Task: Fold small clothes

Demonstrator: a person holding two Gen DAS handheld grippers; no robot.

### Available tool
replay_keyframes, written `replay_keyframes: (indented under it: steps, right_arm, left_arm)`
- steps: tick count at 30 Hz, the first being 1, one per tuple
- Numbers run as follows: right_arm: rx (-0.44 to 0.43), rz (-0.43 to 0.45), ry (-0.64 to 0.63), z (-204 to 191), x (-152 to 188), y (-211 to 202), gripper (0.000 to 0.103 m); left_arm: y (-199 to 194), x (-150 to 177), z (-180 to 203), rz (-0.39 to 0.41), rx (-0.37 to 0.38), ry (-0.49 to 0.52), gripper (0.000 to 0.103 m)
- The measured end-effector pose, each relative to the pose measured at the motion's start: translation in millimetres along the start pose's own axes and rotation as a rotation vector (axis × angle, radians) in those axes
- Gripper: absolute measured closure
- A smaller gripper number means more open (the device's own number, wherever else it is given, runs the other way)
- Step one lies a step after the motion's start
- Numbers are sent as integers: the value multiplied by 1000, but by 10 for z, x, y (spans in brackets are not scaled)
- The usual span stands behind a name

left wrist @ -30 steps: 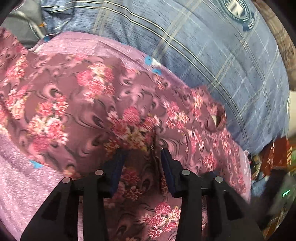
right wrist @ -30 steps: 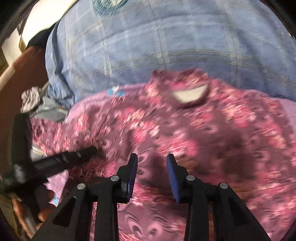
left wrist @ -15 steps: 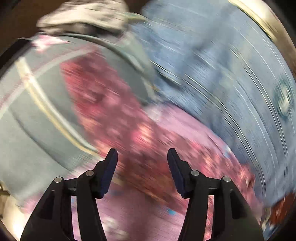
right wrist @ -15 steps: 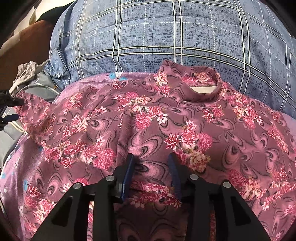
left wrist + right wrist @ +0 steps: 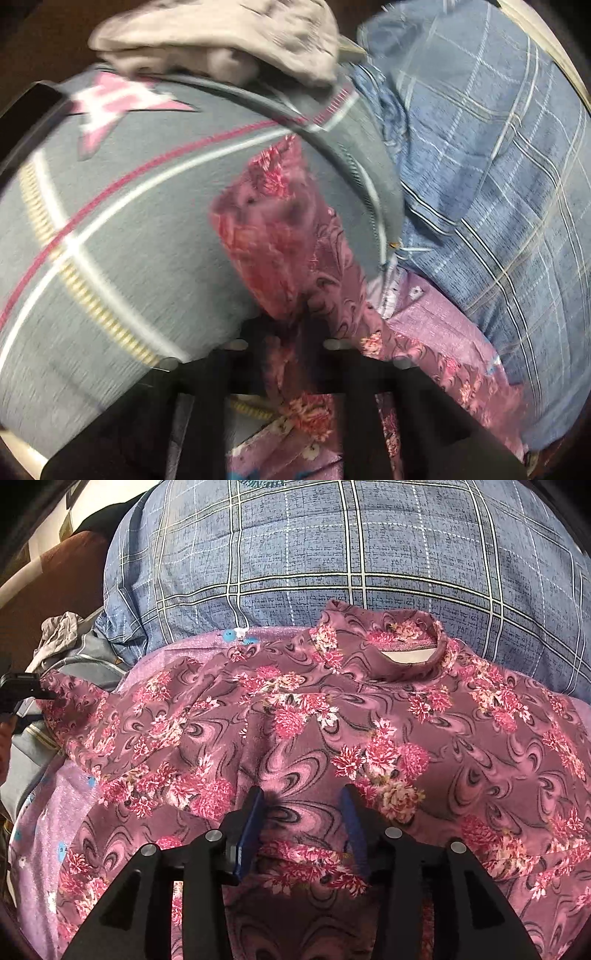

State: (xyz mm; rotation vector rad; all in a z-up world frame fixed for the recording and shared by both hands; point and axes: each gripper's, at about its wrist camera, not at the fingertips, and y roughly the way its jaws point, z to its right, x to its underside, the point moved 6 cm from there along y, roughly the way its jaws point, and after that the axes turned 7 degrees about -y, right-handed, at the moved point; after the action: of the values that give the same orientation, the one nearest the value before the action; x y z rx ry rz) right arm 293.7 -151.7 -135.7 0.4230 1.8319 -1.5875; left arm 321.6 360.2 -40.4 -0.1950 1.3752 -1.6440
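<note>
Two grippers on one garment here. Biggest thing around is the blue plaid cushion (image 5: 351,554) along the far side, with a lilac speckled sheet (image 5: 33,830) spread in front of it. On that sheet lies the mauve top with pink flowers and swirls (image 5: 332,720), collar at the far edge touching the cushion, body spread across the middle, one sleeve stretched off toward the left edge. Over there sits a grey striped fabric with a pink star (image 5: 129,221), and a crumpled beige cloth (image 5: 221,40) on its far side.

The right gripper (image 5: 303,812) hangs over the near middle of the top, blue pads apart and spreading wider, nothing pinched, just flowered cloth lying under the gap; can't tell if the tips touch it.

The left gripper (image 5: 295,325) is clamped tight on the end of the sleeve (image 5: 273,221), which sticks up past the tips over the grey fabric. That view is blurry, so the pads themselves are hard to make out.
</note>
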Motion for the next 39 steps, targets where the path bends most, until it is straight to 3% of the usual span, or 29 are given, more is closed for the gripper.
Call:
replay_keyframes:
  steps: [6, 11, 18, 24, 28, 32, 39]
  right_arm:
    - [-15, 5, 12, 9, 3, -1, 56]
    - [-25, 4, 22, 18, 5, -5, 56]
    - [-12, -29, 23, 11, -53, -64, 56]
    - [6, 51, 136, 360, -204, -451, 40]
    - [60, 81, 204, 781, -236, -675, 37]
    - [105, 63, 271, 1220, -62, -770, 36]
    - [97, -10, 359, 1695, 386, -644, 36]
  left_arm:
    - [-259, 21, 107, 50, 119, -11, 96]
    - [-494, 197, 416, 68, 169, 28, 96]
    - [-1031, 775, 1154, 124, 240, 192, 96]
    - [-1343, 1507, 1967, 133, 326, 368, 96]
    - [-1334, 2026, 2455, 83, 374, 443, 96]
    - [-1151, 2614, 2833, -3, 377, 509, 96]
    - [-491, 3713, 3179, -222, 304, 620, 96]
